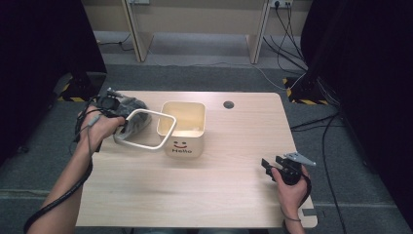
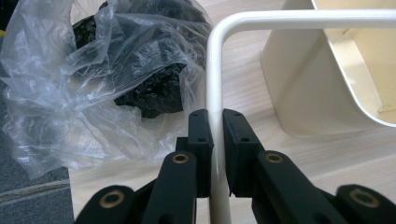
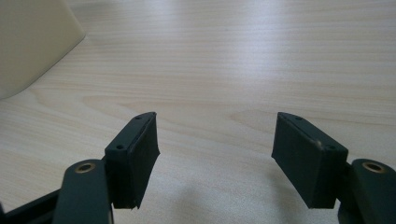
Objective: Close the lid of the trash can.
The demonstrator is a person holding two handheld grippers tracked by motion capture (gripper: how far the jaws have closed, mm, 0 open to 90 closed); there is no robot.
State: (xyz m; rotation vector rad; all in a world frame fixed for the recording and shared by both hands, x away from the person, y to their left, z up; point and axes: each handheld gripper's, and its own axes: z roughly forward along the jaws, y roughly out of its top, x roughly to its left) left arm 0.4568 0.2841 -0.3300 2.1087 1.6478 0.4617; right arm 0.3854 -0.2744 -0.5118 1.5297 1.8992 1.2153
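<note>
Cream frame (image 1: 144, 129) pinched in left gripper (image 2: 215, 135) at desk's left edge, tilted against bin (image 1: 184, 127); right gripper (image 3: 215, 154) gapes wide, empty, well apart

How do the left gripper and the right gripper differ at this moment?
The left gripper is shut on the cream frame; the right gripper stands open with nothing between its jaws. The left gripper is beside the plastic bag and the cream bin; the right gripper sits over bare table. Both have black jaws.
</note>
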